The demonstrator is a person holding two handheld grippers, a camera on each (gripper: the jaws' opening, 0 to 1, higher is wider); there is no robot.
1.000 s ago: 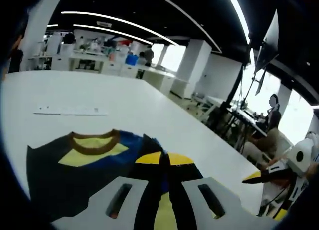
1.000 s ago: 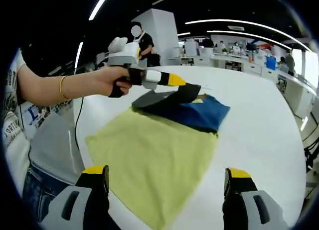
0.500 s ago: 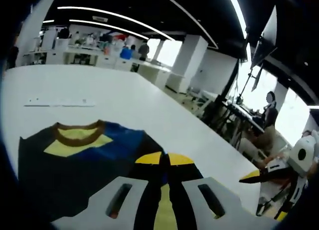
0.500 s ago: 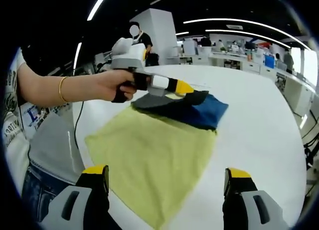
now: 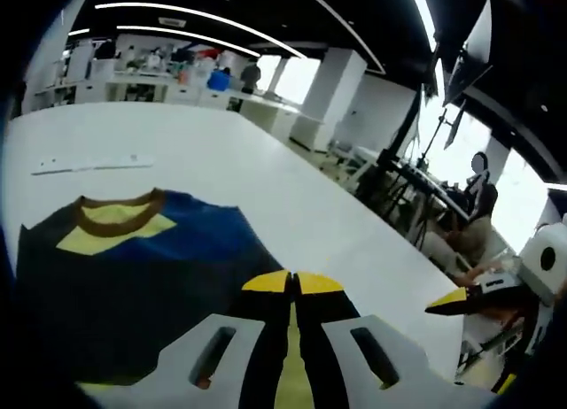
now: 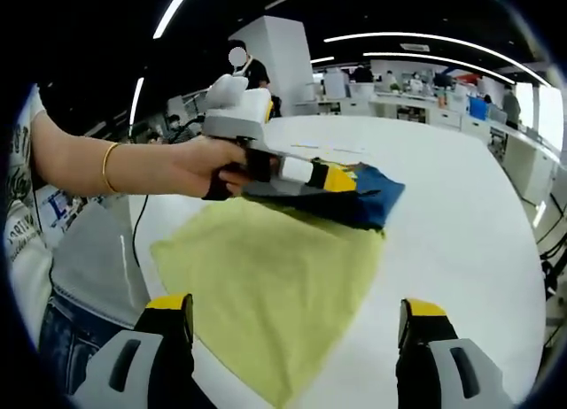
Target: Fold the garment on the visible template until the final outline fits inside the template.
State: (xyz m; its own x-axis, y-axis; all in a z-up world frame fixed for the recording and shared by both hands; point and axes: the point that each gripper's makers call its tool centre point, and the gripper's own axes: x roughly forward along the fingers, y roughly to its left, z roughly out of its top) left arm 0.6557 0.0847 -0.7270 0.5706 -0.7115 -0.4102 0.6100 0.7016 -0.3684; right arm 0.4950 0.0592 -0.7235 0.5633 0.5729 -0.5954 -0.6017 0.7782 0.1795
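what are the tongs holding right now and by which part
The left tongs are shut on the shirt, pinching a fold of its edge near the yellow cloth. The right tongs are open and hold nothing.

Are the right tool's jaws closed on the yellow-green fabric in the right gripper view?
No, the right tool stands open, its yellow-tipped jaws wide apart above the yellow-green fabric, gripping nothing.

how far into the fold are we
Partly done: the dark blue end of the garment already lies doubled over its yellow body. In hand: the left gripper, jaws closed, pinches that folded edge. The right gripper hovers open. Left: the yellow part is spread wide on the white table; more folds needed.
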